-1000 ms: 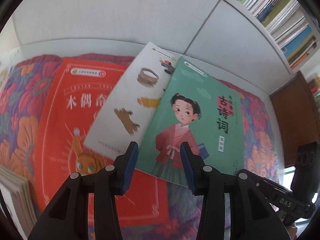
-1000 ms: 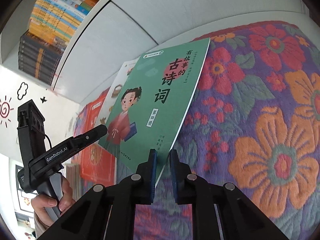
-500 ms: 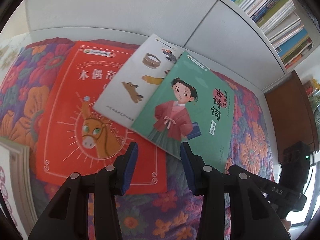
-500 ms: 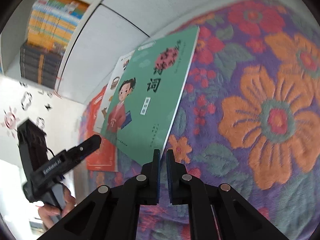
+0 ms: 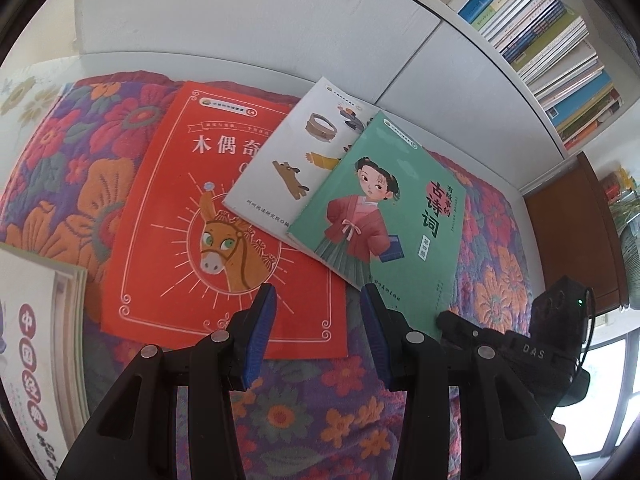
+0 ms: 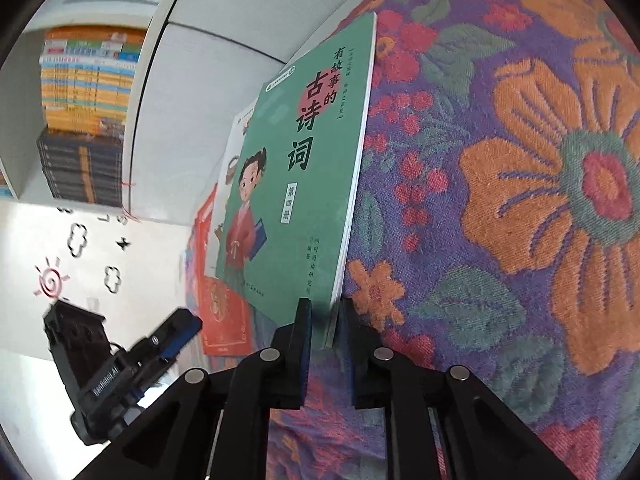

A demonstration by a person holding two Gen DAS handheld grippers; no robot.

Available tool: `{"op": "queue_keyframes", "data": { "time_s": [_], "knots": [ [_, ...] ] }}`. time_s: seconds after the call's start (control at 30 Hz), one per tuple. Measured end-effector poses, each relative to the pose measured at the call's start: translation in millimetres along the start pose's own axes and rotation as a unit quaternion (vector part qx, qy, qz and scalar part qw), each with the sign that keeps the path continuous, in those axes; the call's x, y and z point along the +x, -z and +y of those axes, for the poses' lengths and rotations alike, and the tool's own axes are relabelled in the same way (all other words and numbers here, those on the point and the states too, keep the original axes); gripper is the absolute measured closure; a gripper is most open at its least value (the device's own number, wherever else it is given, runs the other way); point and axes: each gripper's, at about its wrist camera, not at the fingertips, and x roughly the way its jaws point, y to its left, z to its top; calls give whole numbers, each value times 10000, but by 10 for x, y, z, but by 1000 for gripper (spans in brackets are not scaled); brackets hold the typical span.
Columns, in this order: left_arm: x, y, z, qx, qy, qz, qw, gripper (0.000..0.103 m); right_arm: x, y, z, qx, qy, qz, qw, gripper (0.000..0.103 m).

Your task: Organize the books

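- Left wrist view: since a second ago this camera has drawn back, so the whole red book (image 5: 216, 216) with its donkey medallion now shows, where before only part of it did; a further book (image 5: 36, 344) has come into view at the lower left edge.
- The left gripper (image 5: 316, 332) hangs over the floral cloth (image 5: 80, 184) with its jaws partly apart and nothing between them; the lower edge of the red book lies just ahead of the fingertips.
- The green book (image 5: 384, 216) lies uppermost, overlapping a white book (image 5: 288, 160), which overlaps the red one. The right gripper (image 5: 452, 324) meets the green book's near corner.
- Right wrist view: over the same second the green book (image 6: 296, 184) has swung more upright in the frame as the gripper rolled, and the left gripper (image 6: 176, 328) now sits lower left.
- The right gripper (image 6: 325, 320) has the book's near right corner between its blue pads (image 6: 306, 332); the jaws are just easing apart, though the pads look to be pressing on the corner, with the page edges running down between them.
- Judging by its thin spine and soft cover, this is a light, floppy paperback with a fairly slick face: held by one corner it will likely sag and twist. A hold further along the spine edge, or support from the free gripper, would steady it.
- A bookshelf (image 6: 88, 92) stands behind the cloth.
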Motion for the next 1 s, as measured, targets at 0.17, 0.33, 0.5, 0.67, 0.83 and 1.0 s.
{"op": "queue_keyframes", "data": {
  "time_s": [0.17,0.33,0.5,0.67,0.83,1.0],
  "knots": [
    [-48,63,64,-67,-10,2,10000,63,15,-24,-15,88,-64,-54,9999,90],
    [-53,114,139,-201,-9,34,9998,63,80,-64,-40,160,-374,-156,9991,86],
    [-90,167,161,-264,-2,23,9996,63,68,-55,-35,38,-304,-211,9993,92],
    [-161,223,126,-211,-28,33,9998,63,34,20,17,45,-261,-43,9996,93],
    [-236,382,41,-95,-17,176,9998,63,-226,352,-9,-184,-9,361,9992,93],
    [-143,682,-135,78,89,610,9981,63,-755,863,-329,-334,681,900,9930,92]
  ]
}}
